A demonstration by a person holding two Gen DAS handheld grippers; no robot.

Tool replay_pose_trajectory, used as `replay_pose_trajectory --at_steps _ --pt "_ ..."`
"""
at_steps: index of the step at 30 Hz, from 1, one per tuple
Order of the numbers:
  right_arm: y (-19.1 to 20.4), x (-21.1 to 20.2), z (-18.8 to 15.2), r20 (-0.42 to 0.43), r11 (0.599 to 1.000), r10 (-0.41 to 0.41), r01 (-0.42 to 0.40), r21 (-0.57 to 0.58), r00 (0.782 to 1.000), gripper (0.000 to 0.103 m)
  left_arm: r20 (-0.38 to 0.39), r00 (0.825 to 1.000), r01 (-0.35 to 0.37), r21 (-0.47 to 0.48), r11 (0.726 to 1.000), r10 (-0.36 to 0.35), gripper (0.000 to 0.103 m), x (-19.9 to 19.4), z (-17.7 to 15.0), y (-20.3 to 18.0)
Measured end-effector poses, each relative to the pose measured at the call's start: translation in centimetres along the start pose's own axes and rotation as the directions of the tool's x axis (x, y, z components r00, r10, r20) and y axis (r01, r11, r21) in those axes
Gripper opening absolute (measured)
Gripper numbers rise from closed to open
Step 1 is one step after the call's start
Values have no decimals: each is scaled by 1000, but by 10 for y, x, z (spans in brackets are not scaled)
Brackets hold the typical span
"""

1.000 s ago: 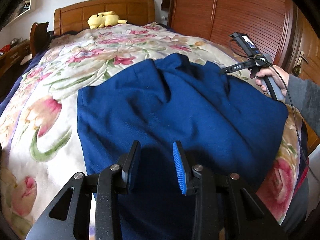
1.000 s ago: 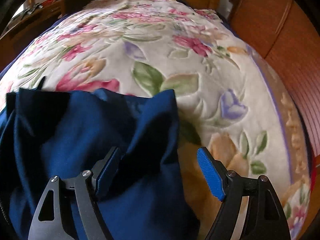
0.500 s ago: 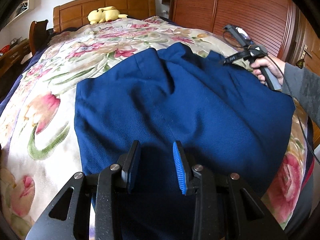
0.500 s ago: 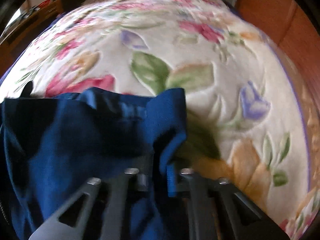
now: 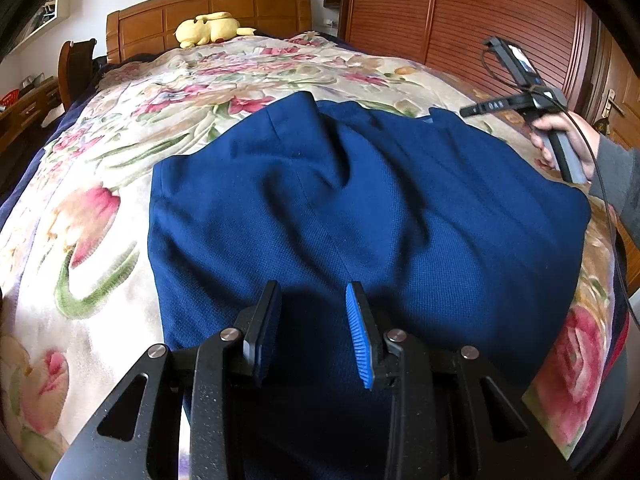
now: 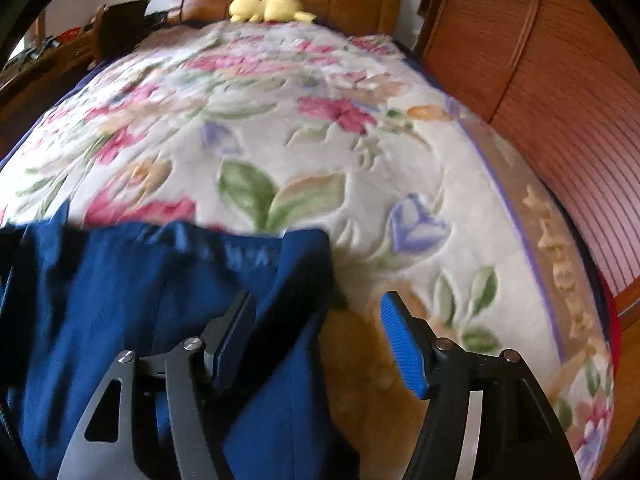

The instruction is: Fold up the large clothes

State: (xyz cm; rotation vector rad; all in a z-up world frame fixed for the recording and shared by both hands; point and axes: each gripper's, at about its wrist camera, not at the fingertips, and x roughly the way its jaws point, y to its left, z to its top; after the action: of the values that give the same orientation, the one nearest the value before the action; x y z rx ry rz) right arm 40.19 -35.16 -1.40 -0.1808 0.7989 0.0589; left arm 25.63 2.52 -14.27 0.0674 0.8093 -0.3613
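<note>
The blue garment [image 5: 360, 200] lies spread on the near part of the bed, folded into a broad, roughly rectangular slab w/ soft ridges running across its middle and a rumpled far edge. It sits on a floral bedspread [image 5: 120, 168], cream w/ pink flowers and green leaves, which shows on all sides of it.

Left gripper [image 5: 314, 330] hangs over the garment's near portion, tilted downward. Its jaws stand partly apart, gap clear, nothing pinched; cloth is only below them, and a dark shadow falls on the fabric right under the tips.

Right gripper [image 6: 318, 340] is at the garment's far right corner [image 6: 308, 248]. Its jaws are opening; no cloth is caught betw. them. The dark finger [image 6: 232, 336] is over the blue fabric, the blue-padded one [image 6: 402, 344] over bare bedspread, so the garment's edge runs under the gap. This view is a bit blurred. From the left side you see the person's hand [image 5: 560, 140] on that tool's handle, grey sleeve [image 5: 616, 180] behind it, a thin cable trailing down.

Further out: a yellow plush toy [image 5: 208, 28] against the wooden headboard [image 5: 240, 4], and a slatted wood wardrobe [image 5: 480, 20] along the bed's right side.
</note>
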Motion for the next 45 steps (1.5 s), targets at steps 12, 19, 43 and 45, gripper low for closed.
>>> replay_pose_trajectory --at_steps 12,19,43,45 --pt "-50 46 -5 -72 973 160 -145 178 985 65 -4 1000 -3 4 1000 3 34 1 0 1" --pt "-31 54 -2 -95 978 196 -188 88 976 6 -5 1000 -4 5 1000 4 34 2 0 0" --pt "14 26 10 -19 976 219 -218 12 976 48 -9 1000 -8 10 1000 8 34 3 -1 -1" --pt "21 40 11 -63 971 237 -236 26 970 48 -9 1000 -8 10 1000 8 34 3 -1 -1"
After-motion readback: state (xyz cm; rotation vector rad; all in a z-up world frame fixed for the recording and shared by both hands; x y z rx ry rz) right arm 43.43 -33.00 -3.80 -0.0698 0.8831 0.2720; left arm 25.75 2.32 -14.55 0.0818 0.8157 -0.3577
